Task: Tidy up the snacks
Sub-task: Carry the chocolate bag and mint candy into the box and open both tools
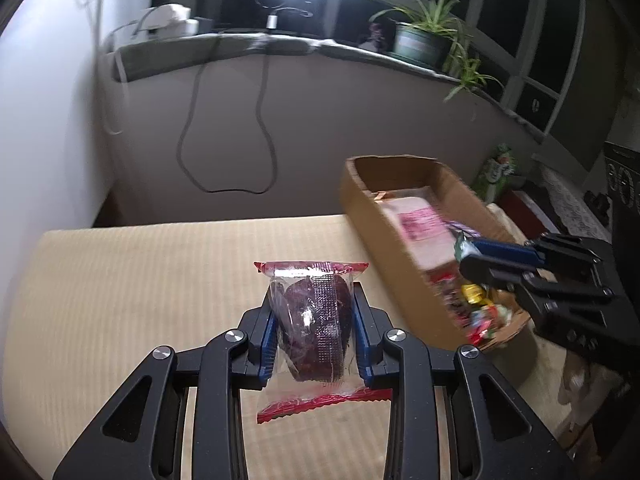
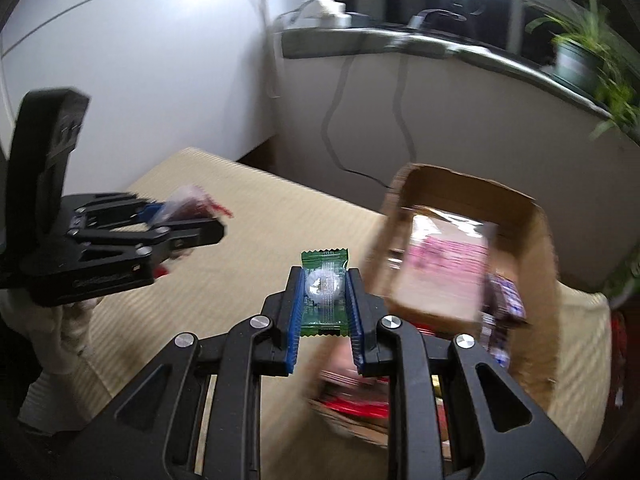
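Mid-sort here, I'd say. The cardboard box (image 1: 372, 216) on the tan mat (image 1: 160, 280) is loaded with a pink-labelled pack (image 1: 420, 224) and a heap of small wrapped candies (image 1: 480, 312) at the near end, and both my hands are full, each with one piece lifted clear of the mat. Nothing is laid out on the mat that I can see, so most of the sorting looks like it's ahead of me.

Left gripper (image 1: 314, 328) is closed most of the way on a clear red-edged packet (image 1: 312, 328) with something dark red inside, squeezed across its middle, held level above the mat and aimed at the far wall.

Right gripper (image 2: 324, 292) has its fingers pinched on a little green-wrapped candy (image 2: 325, 288), hovering just beside the box's left edge. That view is pretty motion-blurred, so I can't tell what's under it inside the box.
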{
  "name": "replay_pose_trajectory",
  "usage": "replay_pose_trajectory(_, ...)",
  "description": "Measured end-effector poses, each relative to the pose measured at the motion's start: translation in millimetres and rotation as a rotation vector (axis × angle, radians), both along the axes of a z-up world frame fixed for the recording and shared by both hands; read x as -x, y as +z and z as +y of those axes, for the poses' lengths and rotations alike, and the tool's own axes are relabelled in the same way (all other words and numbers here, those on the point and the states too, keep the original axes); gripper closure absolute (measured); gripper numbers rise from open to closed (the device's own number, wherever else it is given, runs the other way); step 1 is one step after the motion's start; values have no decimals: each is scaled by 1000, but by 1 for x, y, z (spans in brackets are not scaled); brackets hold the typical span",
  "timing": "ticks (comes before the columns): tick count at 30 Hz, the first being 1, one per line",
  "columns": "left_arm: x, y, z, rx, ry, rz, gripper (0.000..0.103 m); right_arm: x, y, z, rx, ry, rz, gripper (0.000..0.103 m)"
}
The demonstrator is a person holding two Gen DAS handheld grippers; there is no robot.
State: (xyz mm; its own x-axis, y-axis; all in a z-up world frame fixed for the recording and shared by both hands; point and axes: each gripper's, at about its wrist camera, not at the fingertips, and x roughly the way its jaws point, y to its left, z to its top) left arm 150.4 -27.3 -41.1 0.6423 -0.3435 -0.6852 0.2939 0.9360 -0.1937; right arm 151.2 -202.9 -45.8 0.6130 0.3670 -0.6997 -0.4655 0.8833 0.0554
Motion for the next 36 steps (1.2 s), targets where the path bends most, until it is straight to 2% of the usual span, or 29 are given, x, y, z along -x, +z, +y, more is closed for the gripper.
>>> replay_pose_trajectory(5, -4, 2, -32, 0, -48, 1, 73, -15, 5, -42, -1, -75, -3, 82)
replay_pose_trajectory(16, -12, 5, -88, -19, -127, -5, 73, -59, 3, -96, -15, -183, 10, 82)
replay_pose_trajectory(24, -11, 7, -119, -38, -170, -22, 73, -80, -3, -105, -30, -199, 31, 82)
replay_pose_trajectory(36, -10, 6, -130, -42, -181, -23, 73, -87, -16, -106, -28, -200, 55, 81)
